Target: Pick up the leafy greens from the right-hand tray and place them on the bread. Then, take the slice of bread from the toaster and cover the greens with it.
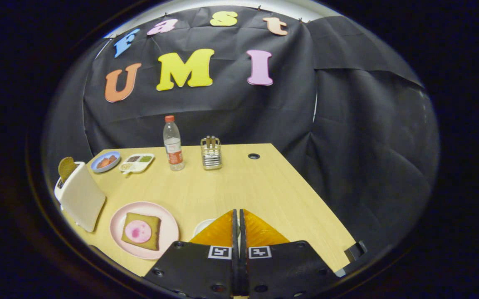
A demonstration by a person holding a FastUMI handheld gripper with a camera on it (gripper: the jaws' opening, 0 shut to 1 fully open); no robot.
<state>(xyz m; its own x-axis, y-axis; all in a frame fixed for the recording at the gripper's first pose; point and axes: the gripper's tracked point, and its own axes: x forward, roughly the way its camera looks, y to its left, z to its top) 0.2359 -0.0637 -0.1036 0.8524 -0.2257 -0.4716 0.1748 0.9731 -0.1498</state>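
Gripper [238, 216] fingers pressed together, nothing between them, hovering over a white tray [203, 226] mostly hidden behind them; greens can't be made out. Left of the fingers, pink plate [117, 218] holds bread [145, 220] topped with a pink slice [138, 231]. Farther left, white toaster [82, 197] with a bread slice [67, 167] sticking up.

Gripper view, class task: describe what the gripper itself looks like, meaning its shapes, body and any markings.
The gripper has two wedge-shaped, ribbed fingers tapering to a point. Each sits on a black plate with round screw holes. Each plate bears a small square black-and-white marker. No cables are visible.
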